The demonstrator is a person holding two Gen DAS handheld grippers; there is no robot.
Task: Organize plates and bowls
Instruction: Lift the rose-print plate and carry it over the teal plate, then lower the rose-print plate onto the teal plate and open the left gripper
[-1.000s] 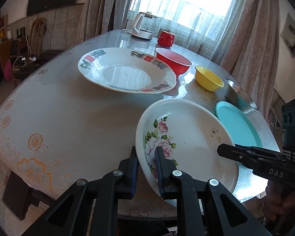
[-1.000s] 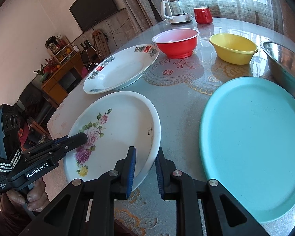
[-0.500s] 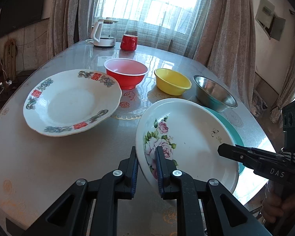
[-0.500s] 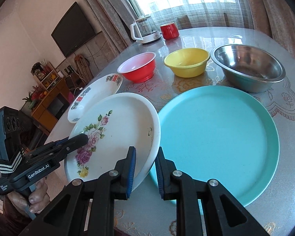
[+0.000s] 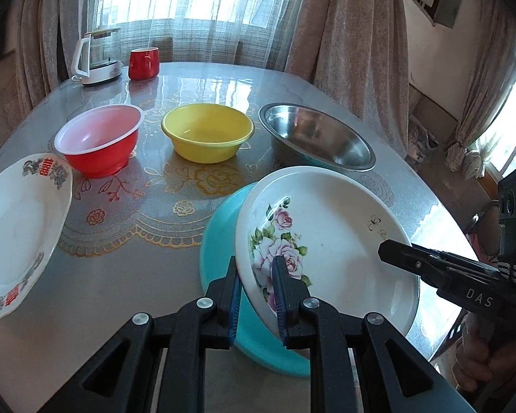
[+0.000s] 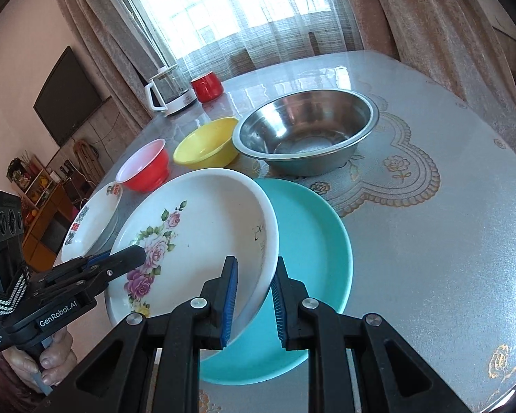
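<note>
A white plate with pink roses [image 5: 330, 241] [image 6: 203, 237] hangs above the turquoise plate [image 5: 220, 227] [image 6: 313, 241], covering most of it. My left gripper [image 5: 256, 292] is shut on its left rim, and my right gripper [image 6: 254, 292] is shut on the opposite rim. Each gripper also shows in the other's view: the right one [image 5: 388, 251] and the left one [image 6: 134, 256]. A second white plate with red and blue marks [image 5: 20, 234] [image 6: 93, 220] lies to the left. Beyond stand a red bowl [image 5: 99, 144], a yellow bowl [image 5: 206, 137] and a steel bowl [image 5: 316, 141].
A white kettle [image 5: 98, 56] and a red mug [image 5: 143, 63] stand at the table's far edge by the curtains. The table [image 6: 430, 241] has a lace-patterned cover; its right part is bare. A hand [image 5: 481, 354] holds the right gripper's handle.
Both grippers carried the rose plate to the right, from beside the turquoise plate to over it. The marked white plate has slid to the left edge of the view.
</note>
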